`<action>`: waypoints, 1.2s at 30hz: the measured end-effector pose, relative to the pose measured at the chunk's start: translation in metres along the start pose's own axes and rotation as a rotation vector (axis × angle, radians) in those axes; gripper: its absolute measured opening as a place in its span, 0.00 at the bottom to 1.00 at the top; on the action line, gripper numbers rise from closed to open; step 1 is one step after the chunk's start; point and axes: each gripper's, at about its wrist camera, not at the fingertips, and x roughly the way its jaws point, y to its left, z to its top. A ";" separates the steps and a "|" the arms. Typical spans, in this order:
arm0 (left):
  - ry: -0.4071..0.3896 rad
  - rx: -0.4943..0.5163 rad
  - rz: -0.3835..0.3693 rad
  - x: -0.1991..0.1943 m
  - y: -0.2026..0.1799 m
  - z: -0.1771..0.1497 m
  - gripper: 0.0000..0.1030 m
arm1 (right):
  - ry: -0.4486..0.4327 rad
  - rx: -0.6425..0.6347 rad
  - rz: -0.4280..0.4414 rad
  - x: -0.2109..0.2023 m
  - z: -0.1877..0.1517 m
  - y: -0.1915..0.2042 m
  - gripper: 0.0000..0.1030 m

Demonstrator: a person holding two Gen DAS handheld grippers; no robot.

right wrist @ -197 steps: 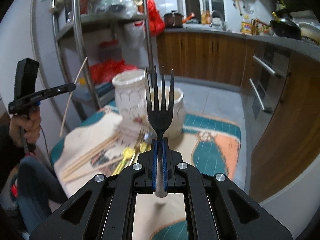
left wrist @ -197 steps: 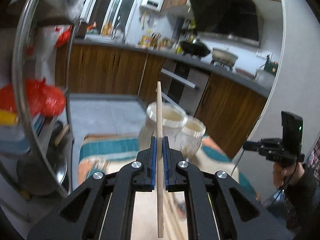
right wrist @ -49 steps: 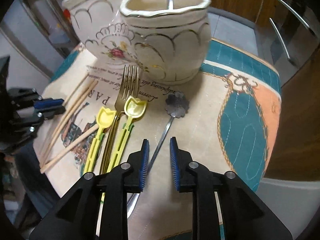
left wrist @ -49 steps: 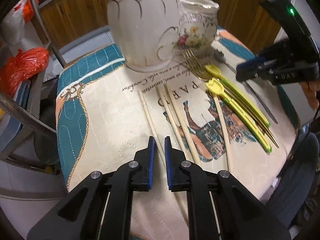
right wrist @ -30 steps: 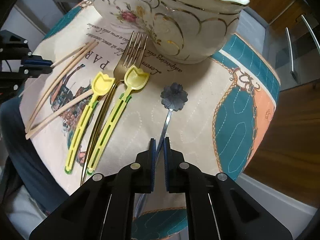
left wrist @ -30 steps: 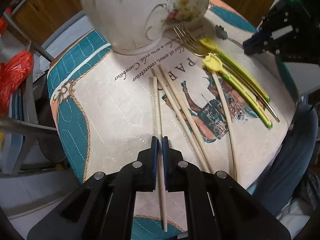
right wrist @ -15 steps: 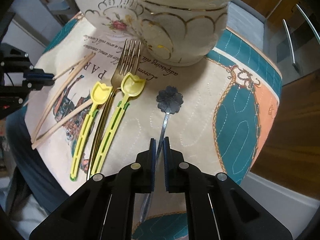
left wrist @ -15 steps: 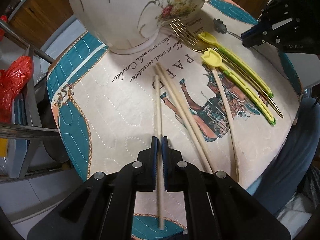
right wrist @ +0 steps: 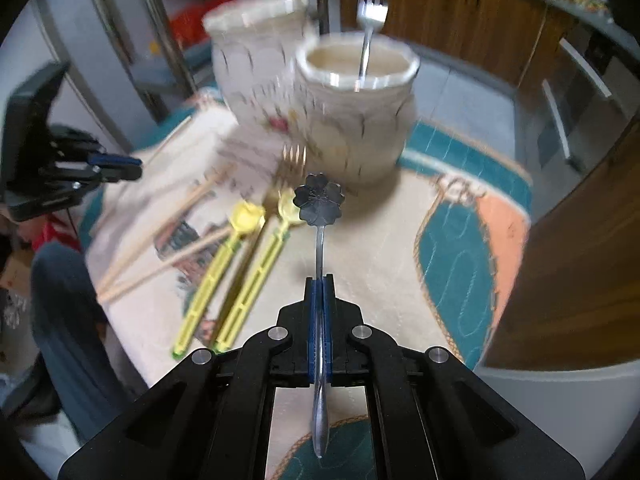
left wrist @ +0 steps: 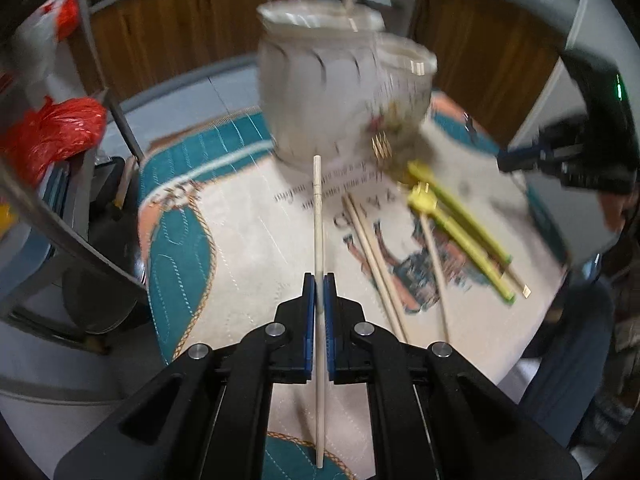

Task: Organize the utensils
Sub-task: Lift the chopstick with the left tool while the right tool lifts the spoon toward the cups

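My left gripper [left wrist: 319, 284] is shut on a wooden chopstick [left wrist: 318, 216], lifted off the cloth and pointing at the taller white jar [left wrist: 316, 84]. My right gripper [right wrist: 319, 286] is shut on a metal flower-headed spoon [right wrist: 319, 200], held above the cloth in front of the shorter white jar [right wrist: 356, 108], which holds a silver fork [right wrist: 370, 16]. Loose chopsticks [left wrist: 374, 256], two yellow spoons [right wrist: 240, 268] and a gold fork [right wrist: 288, 168] lie on the patterned cloth [left wrist: 256, 220]. The view is blurred.
A metal shelf rack [left wrist: 52, 216] with red bags [left wrist: 52, 136] stands left of the table. Wooden kitchen cabinets [left wrist: 168, 36] run behind. The table edge drops off at the right, beside a wooden cabinet [right wrist: 580, 264]. Each gripper shows in the other's view.
Both grippers have risen and tilted up from the cloth, the left lifting the chopstick and the right lifting the flower spoon. The jars now sit higher in both views.
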 end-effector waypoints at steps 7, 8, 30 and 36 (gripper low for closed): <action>-0.214 -0.144 -0.075 -0.020 0.021 -0.006 0.04 | -0.236 0.083 0.015 -0.027 -0.022 0.001 0.04; -0.242 -0.152 -0.077 -0.022 0.021 -0.005 0.04 | -0.264 0.096 0.020 -0.029 -0.024 -0.001 0.04; -0.699 -0.187 -0.080 -0.069 0.017 0.082 0.04 | -0.709 0.196 0.067 -0.068 0.035 -0.019 0.04; -0.789 -0.190 -0.084 -0.065 0.019 0.112 0.04 | -0.783 0.173 0.091 -0.063 0.062 -0.020 0.04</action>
